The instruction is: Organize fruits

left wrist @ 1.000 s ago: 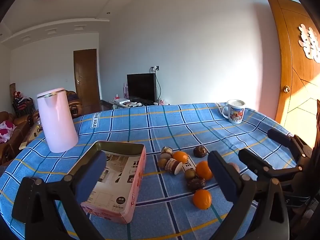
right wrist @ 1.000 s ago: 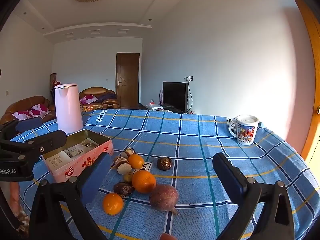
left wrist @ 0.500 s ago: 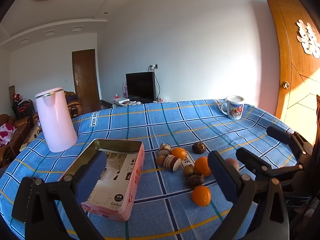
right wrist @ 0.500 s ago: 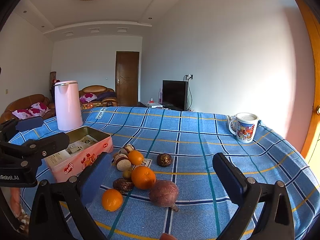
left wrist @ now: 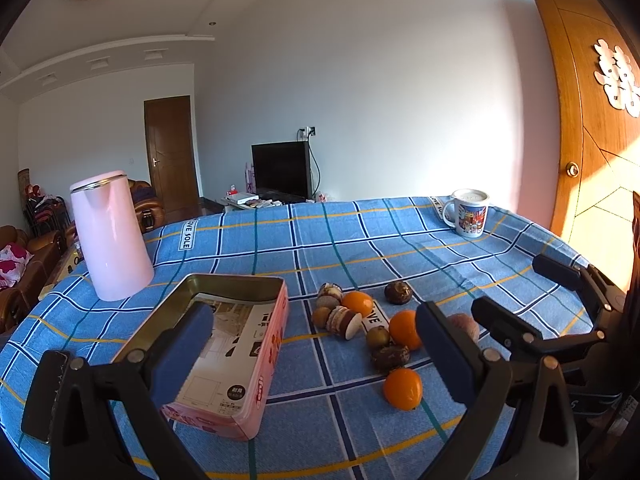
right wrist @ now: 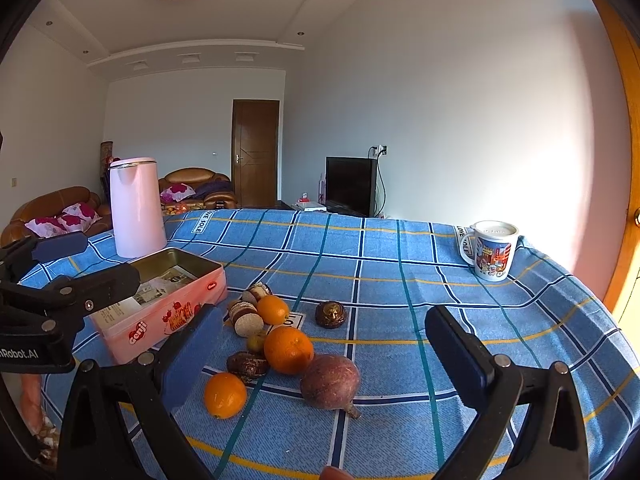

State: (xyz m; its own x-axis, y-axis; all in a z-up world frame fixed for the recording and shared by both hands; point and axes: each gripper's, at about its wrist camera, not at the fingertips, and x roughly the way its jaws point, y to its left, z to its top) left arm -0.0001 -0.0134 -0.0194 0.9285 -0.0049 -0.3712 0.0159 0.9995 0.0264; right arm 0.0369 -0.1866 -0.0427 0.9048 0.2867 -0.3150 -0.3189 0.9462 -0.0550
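A pile of fruit lies on the blue checked tablecloth: three oranges, the nearest [left wrist: 403, 389] [right wrist: 225, 395], a big one [right wrist: 289, 349] and a small one [right wrist: 273, 309], several brown fruits, a purple-red round fruit [right wrist: 331, 381], and a dark one apart [right wrist: 330, 314]. An open pink tin [left wrist: 224, 340] [right wrist: 160, 304] with a leaflet inside stands left of the pile. My left gripper [left wrist: 316, 356] is open and empty above the tin's near end. My right gripper [right wrist: 328, 356] is open and empty, short of the pile.
A tall pink kettle [left wrist: 110, 236] [right wrist: 136, 208] stands at the back left. A printed mug [left wrist: 468, 213] [right wrist: 493, 250] stands at the back right. The table's edge curves close on the right, by a wooden door [left wrist: 592, 120].
Both grippers have drawn back and up a little, so the table and fruit sit slightly farther and lower in view. Both stay open. Nothing on the table has moved.
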